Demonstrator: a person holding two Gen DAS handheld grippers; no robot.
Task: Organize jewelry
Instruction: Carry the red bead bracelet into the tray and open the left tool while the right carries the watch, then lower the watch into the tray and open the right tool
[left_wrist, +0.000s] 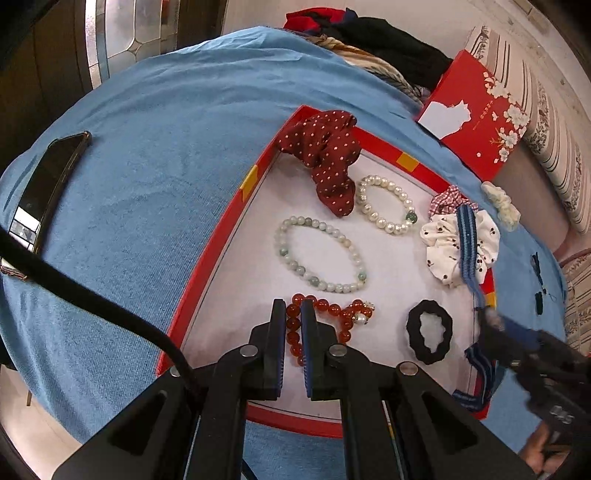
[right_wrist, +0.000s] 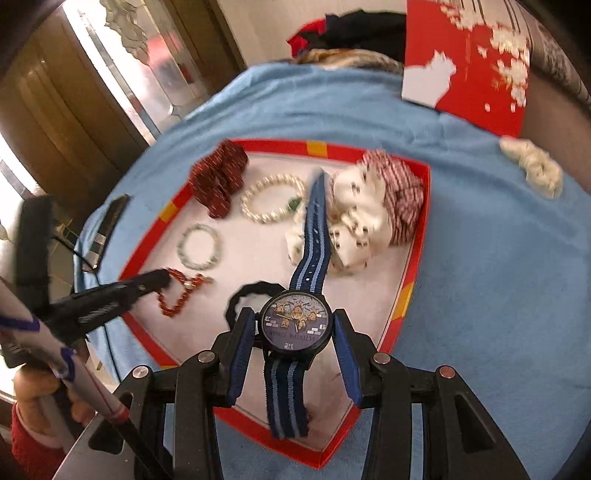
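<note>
Right wrist: watch (right_wrist: 294, 320) lies clamped between fingers (right_wrist: 242, 354).

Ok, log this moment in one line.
left tongs: shut on red bead bracelet | right tongs: shut on watch | both over red tray

You've got a blue cloth (left_wrist: 155, 155) covering the surface. Directly on it: red-rimmed tray (left_wrist: 221, 225), phone (left_wrist: 48, 184) at left, red floral box lid (left_wrist: 476, 110), cream scrunchie (left_wrist: 502, 201), probably, and piled clothes (left_wrist: 384, 40) at the far edge.
</note>
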